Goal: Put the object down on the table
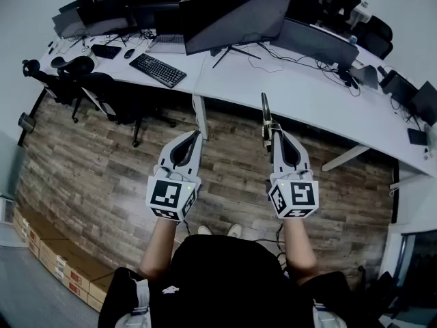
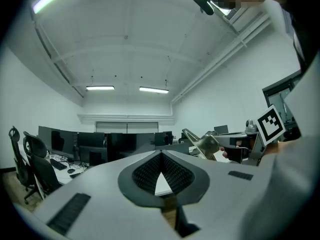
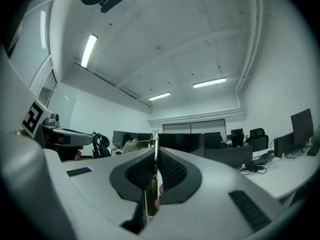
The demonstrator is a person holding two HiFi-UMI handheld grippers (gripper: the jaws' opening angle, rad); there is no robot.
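A thin, flat metal object (image 1: 265, 115) sticks out forward from my right gripper (image 1: 271, 134), whose jaws are shut on it. In the right gripper view this metal object (image 3: 152, 184) shows edge-on, clamped between the dark pads. From the left gripper view the metal object (image 2: 206, 145) is a brassy flat piece off to the right, with the right gripper (image 2: 235, 146) behind it. My left gripper (image 1: 199, 134) is shut with nothing in it; its tips (image 2: 161, 153) meet. Both grippers hang over the wooden floor, just short of the long white table (image 1: 300, 91).
The table carries a big dark monitor (image 1: 233, 20), a black keyboard (image 1: 158, 70), a mouse (image 1: 129, 53) and cables (image 1: 300, 63). Black office chairs (image 1: 92, 84) stand at its left end. Cardboard boxes (image 1: 51, 251) line the floor at lower left.
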